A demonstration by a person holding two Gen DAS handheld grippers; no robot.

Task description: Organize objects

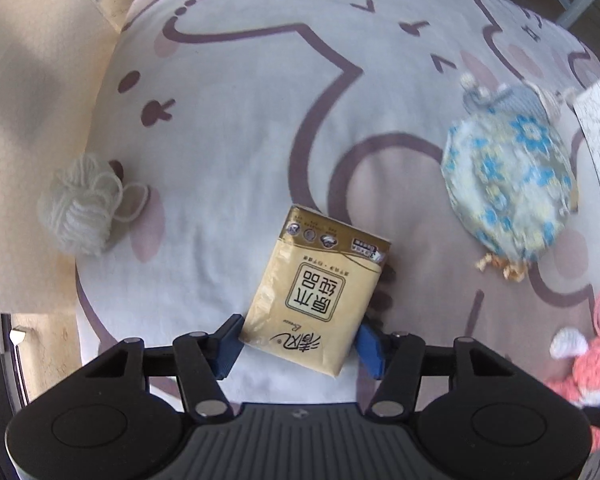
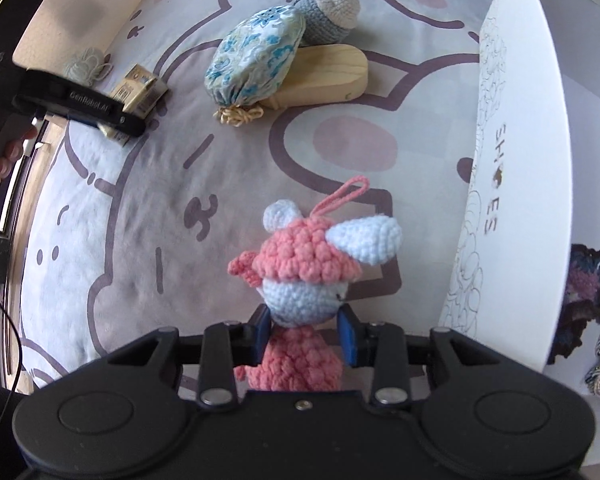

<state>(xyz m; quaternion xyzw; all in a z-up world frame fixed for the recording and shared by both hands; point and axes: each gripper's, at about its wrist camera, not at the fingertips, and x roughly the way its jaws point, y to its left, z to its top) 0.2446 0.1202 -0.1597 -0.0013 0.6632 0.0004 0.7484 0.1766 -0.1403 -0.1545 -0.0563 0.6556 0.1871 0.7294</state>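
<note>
left gripper (image 1: 298,344) jaws closed on near end of flat yellow tissue pack (image 1: 316,296) on the bed sheet (image 1: 240,120) | right gripper (image 2: 304,338) jaws squeeze pink and white crochet doll (image 2: 308,276), lifted beside white shoe box (image 2: 520,160) | risk: thin grip, pack may slip; soft doll may wiggle out

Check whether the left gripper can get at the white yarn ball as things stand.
Probably not directly: the tissue pack sits between the left gripper's fingers. The yarn ball lies unobstructed off to its side.
</note>
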